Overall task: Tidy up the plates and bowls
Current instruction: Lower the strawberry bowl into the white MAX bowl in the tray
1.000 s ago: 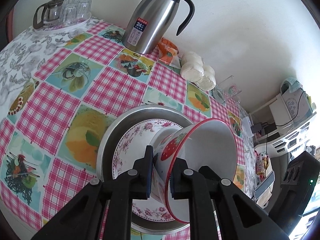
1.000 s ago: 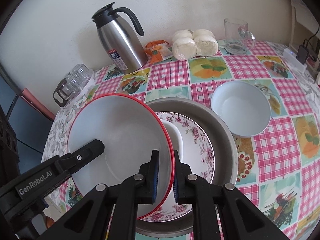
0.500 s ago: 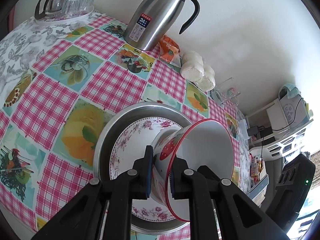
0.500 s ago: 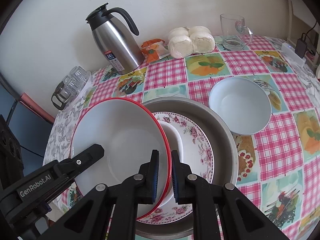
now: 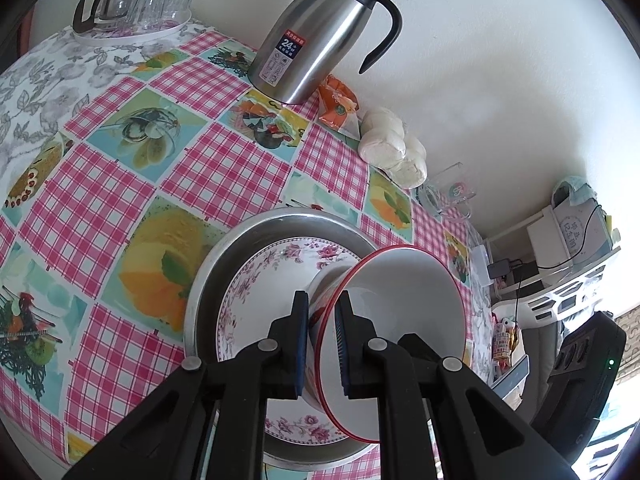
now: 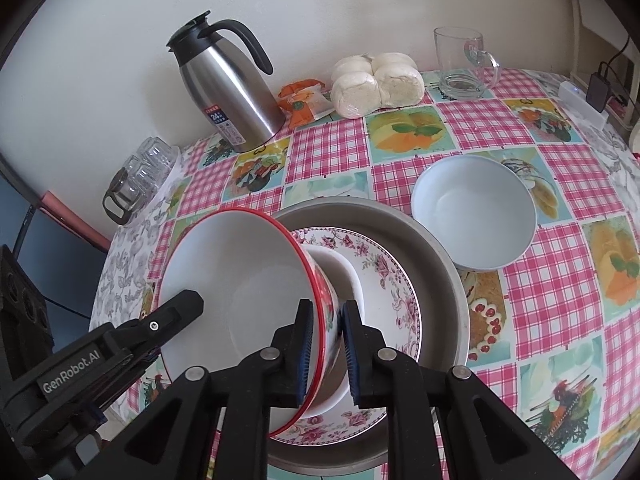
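Observation:
Both grippers hold one red-rimmed white bowl [image 5: 404, 304] with a strawberry pattern, each pinching an opposite side of its rim. My left gripper [image 5: 322, 344] is shut on the rim; my right gripper [image 6: 325, 350] is shut on the far side of the same bowl [image 6: 240, 280]. The bowl is lifted and tilted above a floral plate [image 6: 380, 276] that lies in a metal pan [image 6: 436, 240]. A small white dish [image 6: 344, 276] sits on the plate, partly hidden by the bowl. A pale blue bowl [image 6: 474, 212] stands on the table right of the pan.
A steel thermos jug [image 6: 228, 92], an orange snack packet [image 6: 304, 100], wrapped buns [image 6: 376, 80] and a glass mug [image 6: 464, 64] line the wall. A tray of glasses [image 5: 136, 4] stands at the far left corner. The tablecloth edge is near the pan.
The bowl has tilted further and risen over the plate, with both grippers still shut on its rim. Both cameras have pulled back a little from the table.

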`<state>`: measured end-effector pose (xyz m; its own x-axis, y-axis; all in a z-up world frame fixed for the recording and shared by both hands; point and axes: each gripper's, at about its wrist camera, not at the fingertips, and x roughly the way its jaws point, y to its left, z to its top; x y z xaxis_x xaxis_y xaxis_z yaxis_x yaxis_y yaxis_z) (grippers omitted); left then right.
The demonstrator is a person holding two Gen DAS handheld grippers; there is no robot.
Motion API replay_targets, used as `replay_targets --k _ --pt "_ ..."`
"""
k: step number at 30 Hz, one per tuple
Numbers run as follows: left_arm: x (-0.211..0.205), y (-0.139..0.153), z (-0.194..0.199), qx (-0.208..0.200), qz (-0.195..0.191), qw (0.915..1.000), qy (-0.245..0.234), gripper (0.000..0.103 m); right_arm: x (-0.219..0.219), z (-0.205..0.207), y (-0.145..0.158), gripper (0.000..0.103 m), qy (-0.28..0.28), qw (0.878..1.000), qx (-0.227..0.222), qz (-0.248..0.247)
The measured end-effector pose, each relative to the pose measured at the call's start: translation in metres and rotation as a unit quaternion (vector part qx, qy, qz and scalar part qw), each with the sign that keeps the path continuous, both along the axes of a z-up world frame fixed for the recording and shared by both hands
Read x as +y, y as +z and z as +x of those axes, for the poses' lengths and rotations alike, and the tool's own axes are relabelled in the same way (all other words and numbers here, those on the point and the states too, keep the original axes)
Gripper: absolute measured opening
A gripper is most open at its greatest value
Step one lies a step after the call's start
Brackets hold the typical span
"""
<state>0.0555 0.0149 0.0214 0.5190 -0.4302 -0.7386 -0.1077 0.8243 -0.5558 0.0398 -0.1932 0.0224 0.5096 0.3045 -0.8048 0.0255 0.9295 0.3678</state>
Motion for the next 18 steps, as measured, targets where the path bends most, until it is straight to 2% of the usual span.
replay_targets --k 5,8,18 --pt "0.001 -0.001 -0.001 -0.002 -0.007 1.0000 -0.001 0.010 -0.003 -0.002 0.007 0.027 -0.006 1.000 -0.013 -0.005" --pt "-0.003 0.001 -0.001 -0.007 0.007 0.9999 -0.004 0.010 -0.006 -0.004 0.012 0.027 -0.007 1.000 -0.021 -0.002" --pt "0.000 0.006 -0.003 -0.015 0.002 0.9999 0.000 0.010 -0.019 -0.003 0.007 0.027 -0.012 1.000 -0.005 0.021"
